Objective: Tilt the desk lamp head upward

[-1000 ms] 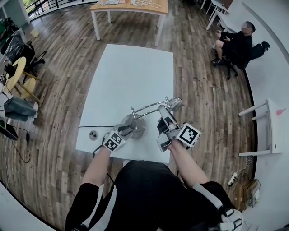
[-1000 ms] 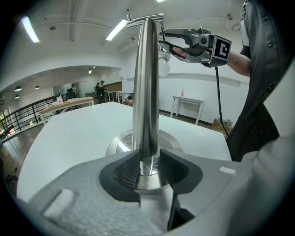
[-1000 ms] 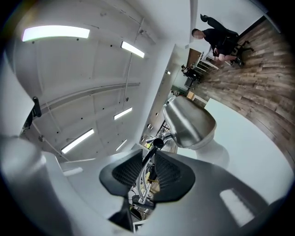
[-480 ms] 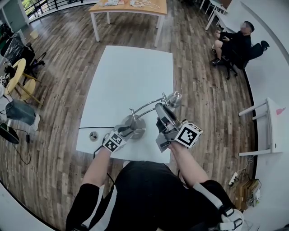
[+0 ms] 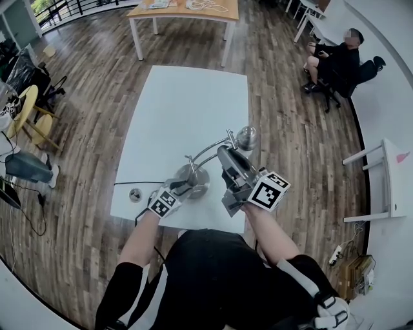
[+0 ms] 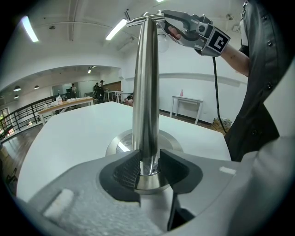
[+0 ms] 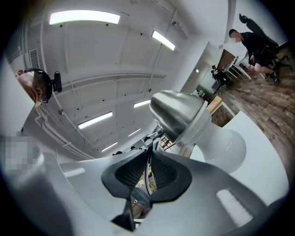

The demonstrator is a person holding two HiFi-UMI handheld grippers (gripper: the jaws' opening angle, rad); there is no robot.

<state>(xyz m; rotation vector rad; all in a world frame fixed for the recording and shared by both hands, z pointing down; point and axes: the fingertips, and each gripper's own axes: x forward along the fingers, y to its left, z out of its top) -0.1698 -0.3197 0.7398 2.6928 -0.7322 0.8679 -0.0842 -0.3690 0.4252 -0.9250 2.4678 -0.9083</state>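
Note:
A chrome desk lamp stands on the white table [image 5: 187,109]: a round base [image 5: 195,178], an upright post [image 6: 145,92], and thin curved arm rods leading up to the lamp head [image 5: 246,136]. My left gripper [image 5: 184,187] is low on the post, and its pads [image 6: 123,171] press on the post just above the base [image 6: 120,143]. My right gripper [image 5: 223,153] is raised beside the head, and its jaws have just been closing on a thin arm rod [image 7: 147,173]. The shiny lamp head [image 7: 177,113] sits just beyond those jaws. The right gripper [image 6: 173,20] also shows at the lamp's top.
A black cable [image 5: 139,182] and a small round fitting [image 5: 134,193] lie near the table's front left edge. A wooden table [image 5: 187,9] stands beyond. A person sits on a chair [image 5: 335,61] at the right. A white desk [image 5: 387,180] stands at the right, chairs [image 5: 26,109] at the left.
My right gripper has risen and rolled a little, and the lamp head has gone up with it. The left gripper and the lamp base have stayed in place.

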